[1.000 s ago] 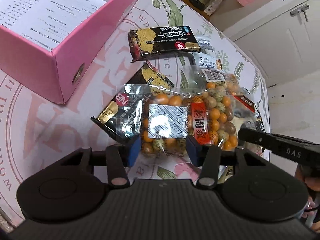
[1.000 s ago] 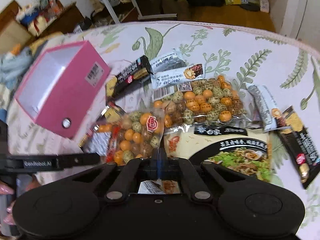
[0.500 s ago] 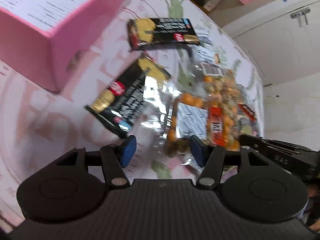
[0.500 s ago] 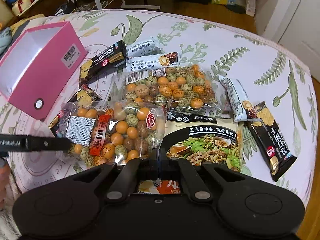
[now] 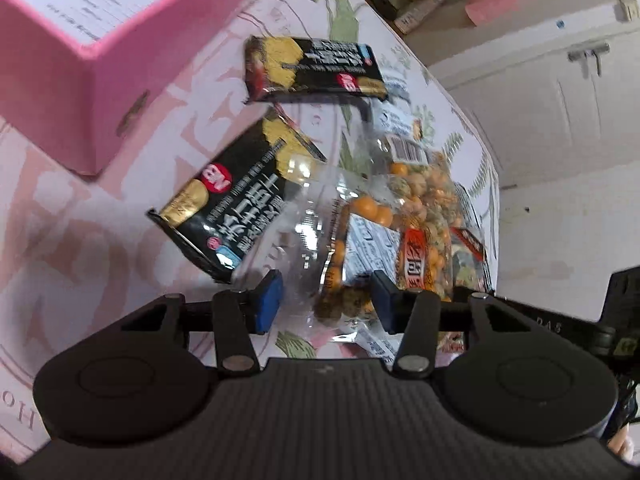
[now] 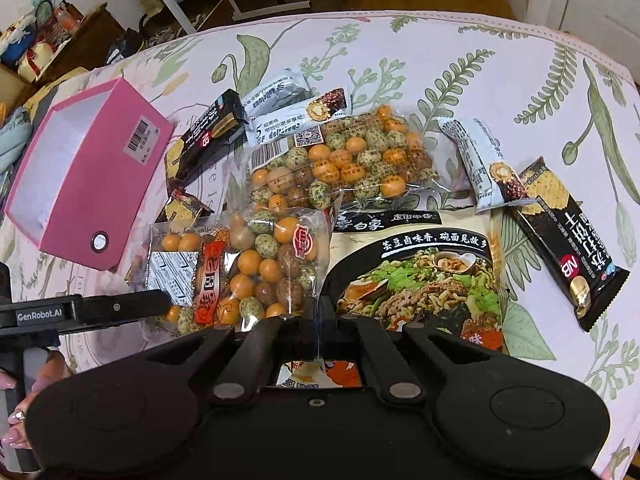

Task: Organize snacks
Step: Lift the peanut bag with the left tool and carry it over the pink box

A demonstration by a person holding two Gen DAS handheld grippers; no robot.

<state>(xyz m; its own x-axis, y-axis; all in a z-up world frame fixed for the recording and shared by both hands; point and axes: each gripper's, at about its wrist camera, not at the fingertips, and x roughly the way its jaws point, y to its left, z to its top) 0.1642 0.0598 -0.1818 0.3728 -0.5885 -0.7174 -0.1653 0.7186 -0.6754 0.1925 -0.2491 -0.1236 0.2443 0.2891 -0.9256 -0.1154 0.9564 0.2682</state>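
My right tongs (image 6: 318, 316) are pressed fully together on the clear sealed edge of a bag of coated nuts (image 6: 256, 264). I pinch that flat seam because it is the one thin, firm part of a lumpy bag. My left tongs (image 5: 324, 300) are at the bag's other end, and their blue pads (image 5: 266, 300) are closing with the crinkled plastic and a few nuts between them. I judge they are not yet pressing on it, so only the right side has a real hold for now. Taking both ends should stop the loose nuts from slumping to one side when the bag is lifted.

The pink box (image 6: 84, 184) lies to the left of my right tongs, tipped on its side with its open mouth facing away. What I can see of the inside is bare white, with nothing in it. That seems the likely home for the snacks, so the sorting has barely begun.

Just past the bag lie a second nut bag (image 6: 352, 160) and two black cracker packs (image 5: 224, 204). A noodle packet (image 6: 416, 280) sits directly ahead of my right tongs, touching the bag I hold. Another cracker pack (image 6: 568, 240) and small white bars (image 6: 480, 164) lie further right on the leafy tablecloth (image 6: 500, 60).
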